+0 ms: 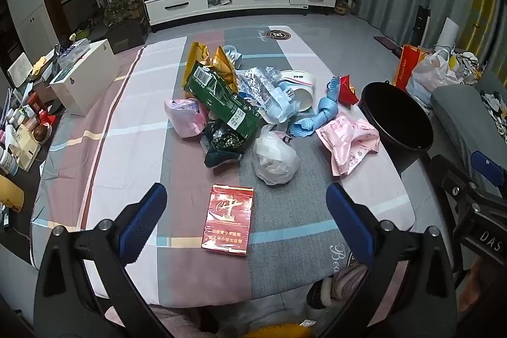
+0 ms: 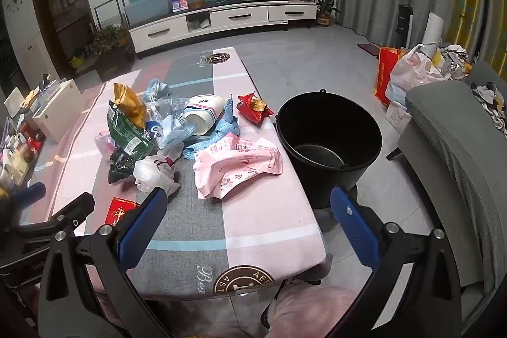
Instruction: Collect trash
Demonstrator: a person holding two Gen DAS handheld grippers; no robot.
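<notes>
Your left gripper (image 1: pixel 245 198) hangs over the near edge of the desk (image 1: pixel 133 129) with its jaws spread wide and nothing between the pads. In the left wrist view the red cigarette box (image 1: pixel 228 219) lies flat on the cloth just past the fingertips, at about 6 o'clock from the trash pile and apart from it.

Your right gripper (image 2: pixel 248 203) is also released, jaws fully apart and empty, tilted down toward the desk's near right corner.

The trash sits heaped mid-desk. In the left wrist view the green snack bag (image 1: pixel 221 102) lies across the centre of the heap, with a gold foil bag (image 1: pixel 210 60) at its 12 o'clock and a pink wrapper (image 1: pixel 185 117) at its 9 o'clock. A crumpled white plastic bag (image 1: pixel 275 159) rests at the heap's 6 o'clock, nearest the cigarette box. A white paper cup (image 1: pixel 302 91) lies tipped on its side at 2 o'clock, with a blue cloth (image 1: pixel 320 113) beside it and a red foil wrapper (image 1: pixel 347 91) farther right. The large pink packet (image 1: pixel 348 140) lies at 4 o'clock, near the desk's right edge.

The black bucket (image 2: pixel 329 129) stands off the desk's right side, at 3 o'clock from the heap; nothing shows inside it.
</notes>
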